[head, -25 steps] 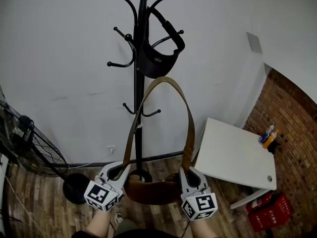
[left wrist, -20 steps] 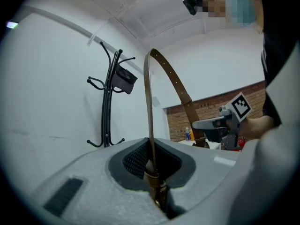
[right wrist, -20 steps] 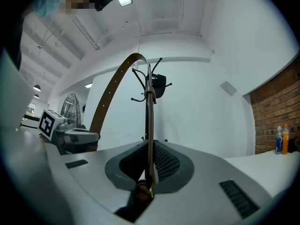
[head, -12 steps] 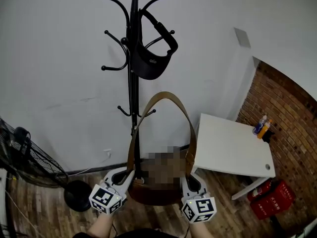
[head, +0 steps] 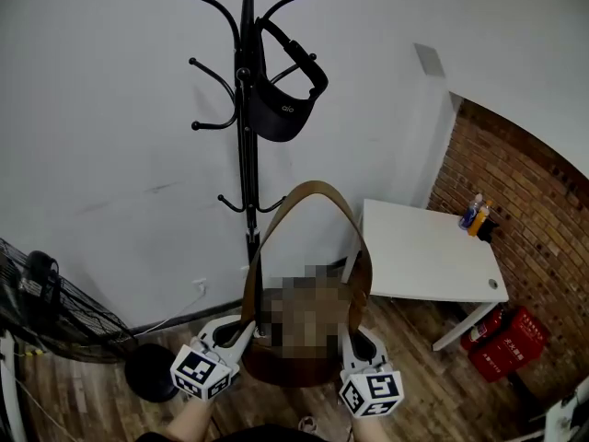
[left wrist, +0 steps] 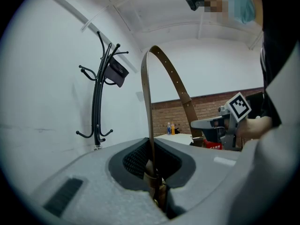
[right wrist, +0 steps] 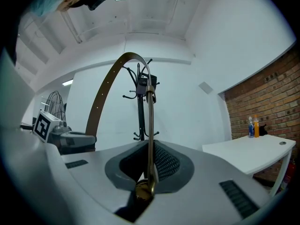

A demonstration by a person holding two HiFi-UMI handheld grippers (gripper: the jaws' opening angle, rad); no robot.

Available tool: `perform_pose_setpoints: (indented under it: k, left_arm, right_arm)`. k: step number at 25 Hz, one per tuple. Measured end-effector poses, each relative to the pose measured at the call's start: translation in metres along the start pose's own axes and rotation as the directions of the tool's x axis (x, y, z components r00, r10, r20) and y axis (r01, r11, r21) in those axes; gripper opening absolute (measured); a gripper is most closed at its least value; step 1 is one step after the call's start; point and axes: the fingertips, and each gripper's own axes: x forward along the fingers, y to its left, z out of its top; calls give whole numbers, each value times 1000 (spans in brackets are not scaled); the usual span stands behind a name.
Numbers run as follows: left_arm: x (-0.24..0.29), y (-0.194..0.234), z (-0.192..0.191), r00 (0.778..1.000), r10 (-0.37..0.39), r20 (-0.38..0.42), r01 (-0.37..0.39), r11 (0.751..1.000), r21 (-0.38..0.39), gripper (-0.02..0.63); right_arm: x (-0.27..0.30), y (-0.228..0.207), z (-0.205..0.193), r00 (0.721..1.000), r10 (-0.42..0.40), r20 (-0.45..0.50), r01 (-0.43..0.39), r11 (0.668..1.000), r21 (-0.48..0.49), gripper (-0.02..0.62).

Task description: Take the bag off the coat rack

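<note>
The brown bag (head: 296, 372) hangs between my two grippers, its body partly under a mosaic patch. Its leather strap (head: 313, 190) arches up, apart from the black coat rack (head: 245, 155), which stands behind it to the left. My left gripper (head: 241, 332) is shut on the strap's left end (left wrist: 146, 102) by the buckle. My right gripper (head: 354, 341) is shut on the strap's right end (right wrist: 150, 125) at the brass ring. A black visor (head: 281, 109) still hangs on the rack's upper hooks.
A white table (head: 433, 261) with two bottles (head: 474, 215) stands at the right against a brick wall (head: 525, 201). A red crate (head: 511, 343) sits under it. A standing fan (head: 46, 311) is at the far left on the wooden floor.
The bag has moved with both grippers back and to the right, away from the rack; its strap's top no longer overlaps the pole. Both grippers kept their hold.
</note>
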Motion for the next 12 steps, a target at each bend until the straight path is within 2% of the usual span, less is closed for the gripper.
perform_pose_setpoints:
  k: [12]
  left_arm:
    - [-40,-10,-12,995,-100,-6,100,995,-10,14]
  right_arm:
    - [-46,40,-19,994,-103,-21,104,995,10,28]
